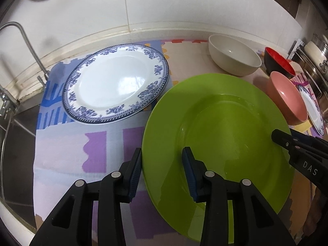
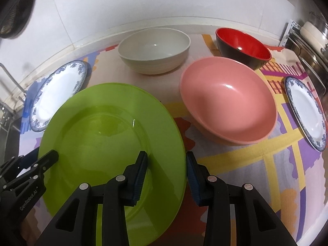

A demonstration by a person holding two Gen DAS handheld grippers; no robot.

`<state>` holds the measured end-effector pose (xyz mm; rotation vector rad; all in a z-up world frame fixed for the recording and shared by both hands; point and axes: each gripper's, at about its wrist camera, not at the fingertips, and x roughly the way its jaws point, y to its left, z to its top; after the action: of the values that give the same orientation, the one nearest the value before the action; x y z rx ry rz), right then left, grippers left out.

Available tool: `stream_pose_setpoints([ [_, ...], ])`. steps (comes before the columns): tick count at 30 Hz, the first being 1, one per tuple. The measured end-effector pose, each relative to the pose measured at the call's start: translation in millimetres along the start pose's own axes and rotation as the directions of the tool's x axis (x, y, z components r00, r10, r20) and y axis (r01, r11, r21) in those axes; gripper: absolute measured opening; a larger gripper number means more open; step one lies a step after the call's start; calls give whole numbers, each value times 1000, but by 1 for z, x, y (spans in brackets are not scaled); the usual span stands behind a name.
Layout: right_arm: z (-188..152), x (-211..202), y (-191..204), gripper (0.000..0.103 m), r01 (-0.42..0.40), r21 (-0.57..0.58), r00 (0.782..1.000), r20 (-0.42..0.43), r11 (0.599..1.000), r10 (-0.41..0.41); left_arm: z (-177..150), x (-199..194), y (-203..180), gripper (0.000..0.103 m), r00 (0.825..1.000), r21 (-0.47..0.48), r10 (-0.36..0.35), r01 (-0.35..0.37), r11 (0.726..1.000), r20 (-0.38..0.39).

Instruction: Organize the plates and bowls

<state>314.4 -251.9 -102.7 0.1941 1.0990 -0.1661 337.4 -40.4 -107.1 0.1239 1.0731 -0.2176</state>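
My left gripper (image 1: 162,169) and right gripper (image 2: 166,171) each clamp opposite rims of green plate (image 2: 114,135): glossy, round, wide-rimmed, over patterned cloth (image 2: 256,164), beside pink bowl (image 2: 227,106).

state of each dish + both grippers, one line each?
green plate: gripped on both edges
left gripper: shut on green plate's rim
right gripper: shut on green plate's rim
pink bowl: upright, empty
white bowl: upright, empty
red bowl: upright, empty
left blue plate: flat, empty
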Motion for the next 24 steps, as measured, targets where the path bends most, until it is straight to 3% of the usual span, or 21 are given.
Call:
stream_pose_setpoints([
  [16,-35,-38,21,39,-41,-69,999,25,997,43,-50,-48,19,39,998,-64,52,-51,997,23],
  [24,-58,-46,37,39,-75,-96,997,0,993,76,-79,-61,36,39,997,-97,82,-81,992,-3],
])
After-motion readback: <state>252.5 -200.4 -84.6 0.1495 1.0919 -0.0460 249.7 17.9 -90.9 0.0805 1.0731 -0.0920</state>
